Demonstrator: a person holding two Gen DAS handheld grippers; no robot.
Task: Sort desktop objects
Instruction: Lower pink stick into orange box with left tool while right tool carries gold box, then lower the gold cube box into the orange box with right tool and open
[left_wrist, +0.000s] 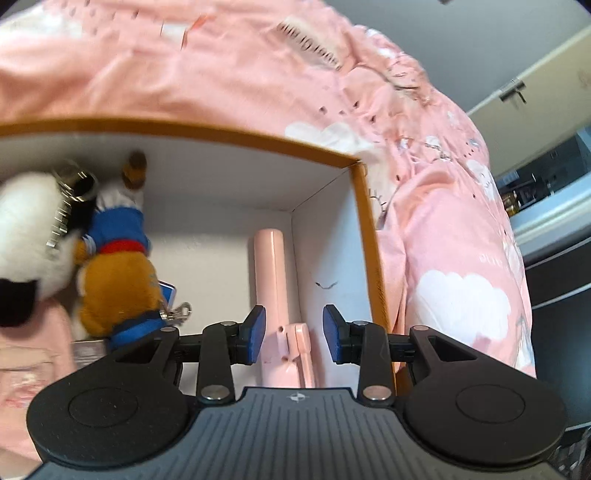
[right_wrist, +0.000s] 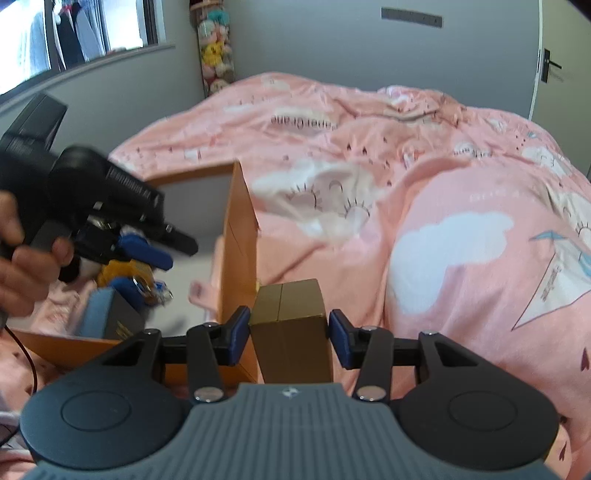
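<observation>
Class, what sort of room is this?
Most likely a bedroom: a bed under a pink cloud-print duvet, soft toys hung in the corner, and a window.

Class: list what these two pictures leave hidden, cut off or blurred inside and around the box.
- Left wrist view: white plush blurred, cut by the left edge.
- Left wrist view: pink device, lower end hidden behind the left claw.
- Right wrist view: box contents blurred, partly hidden by the left claw.
</observation>
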